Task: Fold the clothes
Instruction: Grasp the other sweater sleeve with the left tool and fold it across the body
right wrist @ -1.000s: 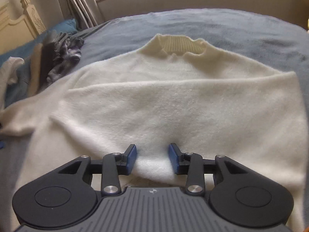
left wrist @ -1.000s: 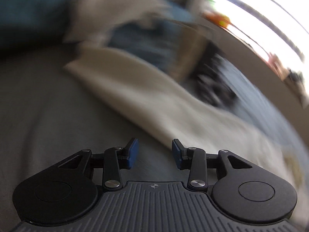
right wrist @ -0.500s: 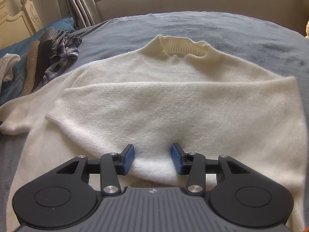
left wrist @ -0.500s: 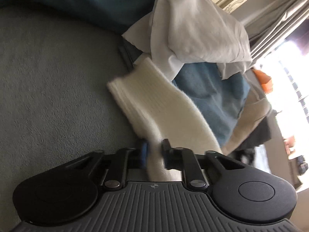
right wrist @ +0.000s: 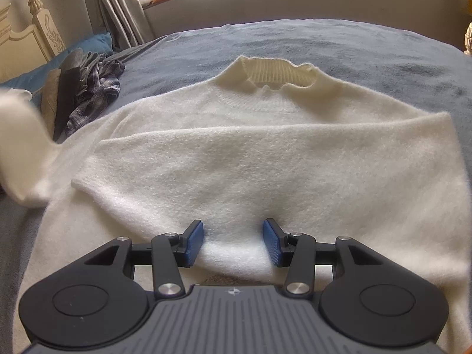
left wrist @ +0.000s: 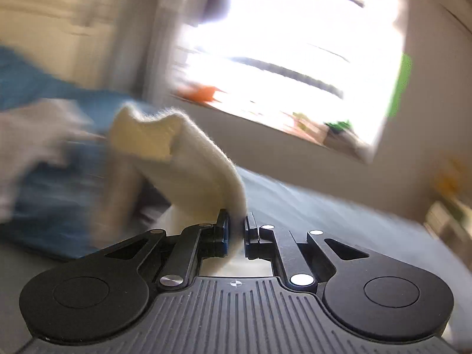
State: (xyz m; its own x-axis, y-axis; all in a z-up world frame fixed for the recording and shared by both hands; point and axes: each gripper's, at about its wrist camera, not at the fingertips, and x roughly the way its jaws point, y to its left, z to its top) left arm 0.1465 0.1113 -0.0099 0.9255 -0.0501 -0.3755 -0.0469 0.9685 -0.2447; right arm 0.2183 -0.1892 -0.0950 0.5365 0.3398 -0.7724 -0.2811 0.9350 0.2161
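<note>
- Bed with a grey-blue blanket [right wrist: 295, 44] fills my right wrist view, running back to a wall under a bright window [left wrist: 295, 44].
- Spread flat across it I see the cream fuzzy knit sweater [right wrist: 265, 153], ribbed collar at the far side, one sleeve folded across the chest.
- Along the left edge of the bed, by the cream carved headboard [right wrist: 38, 29], sits a teal pillow [right wrist: 88, 44] with a heap of dark plaid and grey clothes [right wrist: 88, 88] in front of it.
- My right tool [right wrist: 233, 243] points down at the near hem of the sweater; its blue pads have just been easing apart and stand about half open, a ridge of knit lying between them with no clear press on it, so I read it as not gripping.
- My left tool [left wrist: 236, 233] is closed tight on the sweater's other sleeve [left wrist: 188, 159]; the cuff stands up past the pads, off the bed, against a motion-blurred background. From the right wrist view that lifted sleeve shows as a pale blur at the far left.
</note>
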